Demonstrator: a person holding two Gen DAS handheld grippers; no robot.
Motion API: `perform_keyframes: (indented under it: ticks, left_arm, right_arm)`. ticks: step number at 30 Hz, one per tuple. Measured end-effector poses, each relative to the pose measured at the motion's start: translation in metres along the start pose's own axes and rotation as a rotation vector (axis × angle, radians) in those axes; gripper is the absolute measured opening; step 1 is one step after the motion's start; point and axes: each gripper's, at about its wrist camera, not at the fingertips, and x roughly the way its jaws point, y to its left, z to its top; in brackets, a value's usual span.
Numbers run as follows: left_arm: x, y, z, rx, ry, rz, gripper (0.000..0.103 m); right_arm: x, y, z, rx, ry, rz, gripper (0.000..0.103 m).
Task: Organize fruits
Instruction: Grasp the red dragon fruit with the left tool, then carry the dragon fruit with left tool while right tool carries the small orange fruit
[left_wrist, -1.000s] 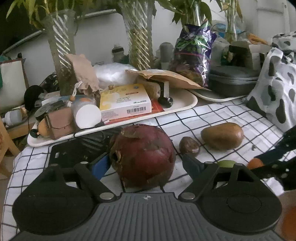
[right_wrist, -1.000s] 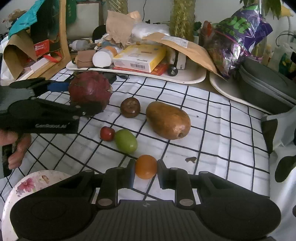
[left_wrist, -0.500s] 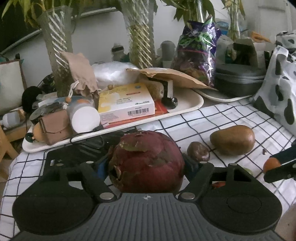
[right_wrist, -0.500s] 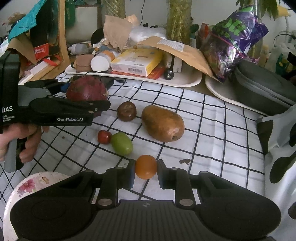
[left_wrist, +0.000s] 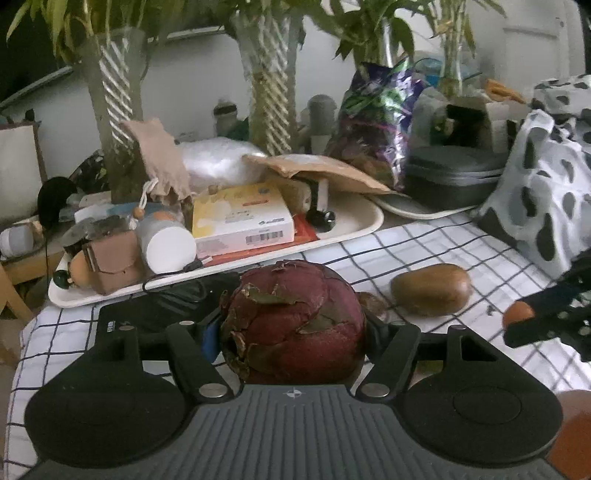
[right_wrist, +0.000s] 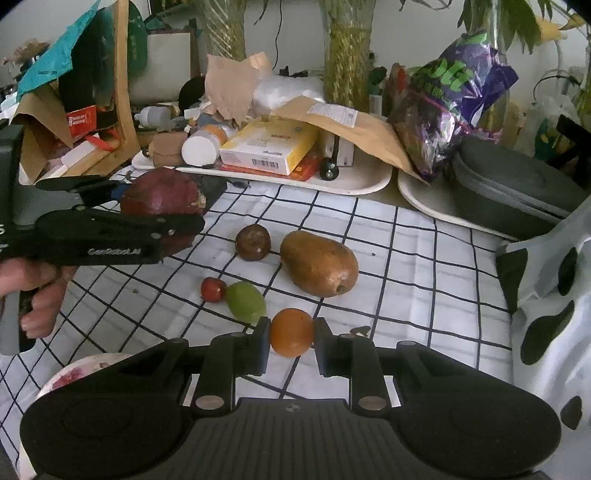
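Observation:
My left gripper is shut on a big dark red dragon fruit and holds it above the checked cloth; it also shows in the right wrist view. My right gripper is shut on a small orange, also seen at the right edge of the left wrist view. On the cloth lie a brown mango, a dark passion fruit, a green fruit and a small red fruit.
A flowered plate sits at the near left under my right gripper. A white tray of boxes and clutter stands at the back, with a black case, a purple bag, plant vases and a spotted cloth on the right.
My left gripper has lifted the dragon fruit higher off the cloth. My right gripper has risen slightly with the orange still in it.

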Motion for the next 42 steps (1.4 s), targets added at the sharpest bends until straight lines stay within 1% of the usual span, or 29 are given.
perform_keyframes:
  ticks: [5,13,36,42]
  left_arm:
    - [-0.024,-0.005,-0.005,0.003,-0.017,-0.023,0.068]
    - [-0.059,-0.019,-0.020,0.020,-0.016,-0.080,0.068]
    - [-0.146,-0.060,-0.062,0.032,-0.022,-0.195,0.068]
    - [-0.169,-0.077,-0.076,0.052,-0.005,-0.240,0.068]
  right_arm:
    - [-0.011,0.005,-0.001,0.004,-0.023,0.012,0.025]
    - [-0.032,0.008,-0.008,0.035,-0.053,0.007,0.025]
    - [-0.090,0.034,-0.047,0.083,-0.106,0.005,0.025]
    - [-0.103,0.040,-0.058,0.093,-0.116,0.006,0.025]
